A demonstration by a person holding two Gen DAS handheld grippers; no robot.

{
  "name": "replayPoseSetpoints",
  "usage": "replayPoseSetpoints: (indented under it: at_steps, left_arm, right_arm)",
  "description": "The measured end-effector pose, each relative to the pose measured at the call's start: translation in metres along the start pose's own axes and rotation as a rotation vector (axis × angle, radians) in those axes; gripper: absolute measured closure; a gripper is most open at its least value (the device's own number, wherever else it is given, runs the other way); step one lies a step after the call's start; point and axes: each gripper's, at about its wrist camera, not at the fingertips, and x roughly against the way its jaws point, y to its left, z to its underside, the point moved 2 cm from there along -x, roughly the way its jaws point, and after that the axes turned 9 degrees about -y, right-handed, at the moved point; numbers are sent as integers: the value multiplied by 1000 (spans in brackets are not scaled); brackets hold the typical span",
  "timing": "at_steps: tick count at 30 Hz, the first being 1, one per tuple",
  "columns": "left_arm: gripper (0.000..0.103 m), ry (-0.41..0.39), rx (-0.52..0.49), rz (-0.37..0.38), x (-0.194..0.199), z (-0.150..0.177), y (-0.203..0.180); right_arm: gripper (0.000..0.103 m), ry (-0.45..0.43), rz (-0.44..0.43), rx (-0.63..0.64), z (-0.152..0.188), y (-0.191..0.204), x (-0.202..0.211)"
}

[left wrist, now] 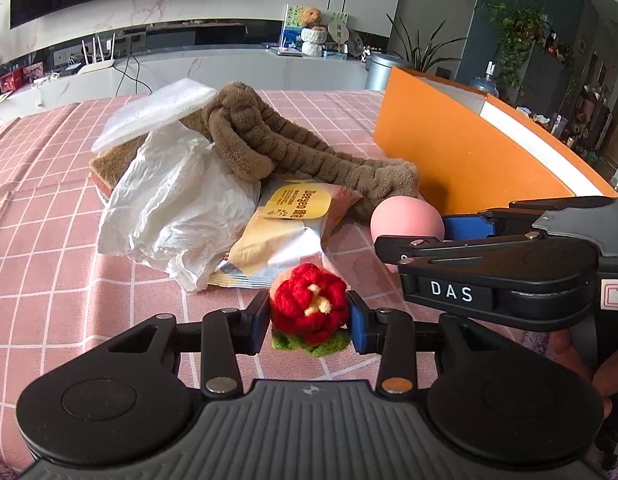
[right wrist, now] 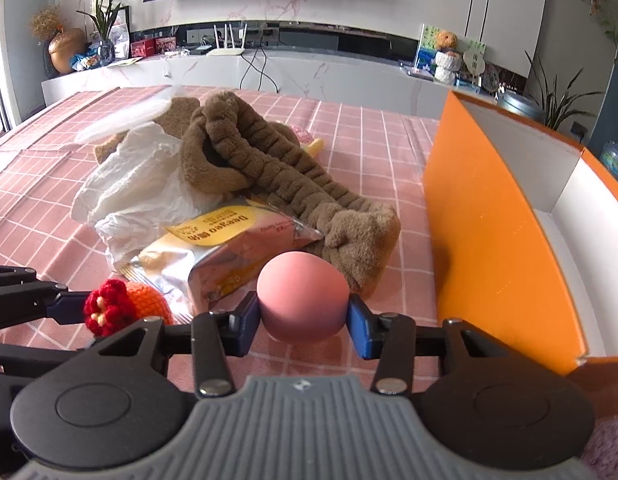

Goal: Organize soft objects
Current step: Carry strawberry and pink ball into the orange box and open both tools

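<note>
My left gripper (left wrist: 307, 318) is shut on a red knitted flower toy (left wrist: 307, 307) with a green base, just above the pink checked tablecloth (left wrist: 49, 240). The toy also shows in the right wrist view (right wrist: 109, 307), with an orange part behind it. My right gripper (right wrist: 303, 316) is shut on a pink ball (right wrist: 302, 294); the ball also shows in the left wrist view (left wrist: 405, 222). Behind lie a brown plush headband (left wrist: 293, 148), a crumpled white tissue (left wrist: 177, 204), a yellow wet-wipe packet (left wrist: 287, 232) and a white pad (left wrist: 157, 110) on a brown sponge (left wrist: 109, 164).
An open orange box (right wrist: 493, 216) with a white inside stands at the right, close to the ball. A white counter (right wrist: 309, 68) with a router and plants runs behind the table. A small pink and yellow item (right wrist: 309, 140) peeks out behind the headband.
</note>
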Motion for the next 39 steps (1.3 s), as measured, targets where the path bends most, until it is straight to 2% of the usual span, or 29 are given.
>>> replayPoseSetpoints:
  at_steps: [6,14,22,28,36,39]
  left_arm:
    - [58,-52,14,-7,19,-11,-2]
    - [58,-103,32,21,40,-43,-11]
    - [58,-177,-26,117,43,-89,-45]
    - [58,-178,-99,233,23,-115,-94]
    - [58,-50,-137,364,-34,-142,-147]
    - [58,8,-196,377,-55,-149,-164]
  right_arm:
    - [57,-73,-3,4,-6,-1,28]
    - [57,-179,21,16,-24,-13,76]
    - [57,-230,88,3,-45,-60,112]
    - [57,-166,148,-27,-52,-115,118]
    - [57,-2,165,-91,-45,-186,97]
    - [57,53,150,-94,-45,-203,84]
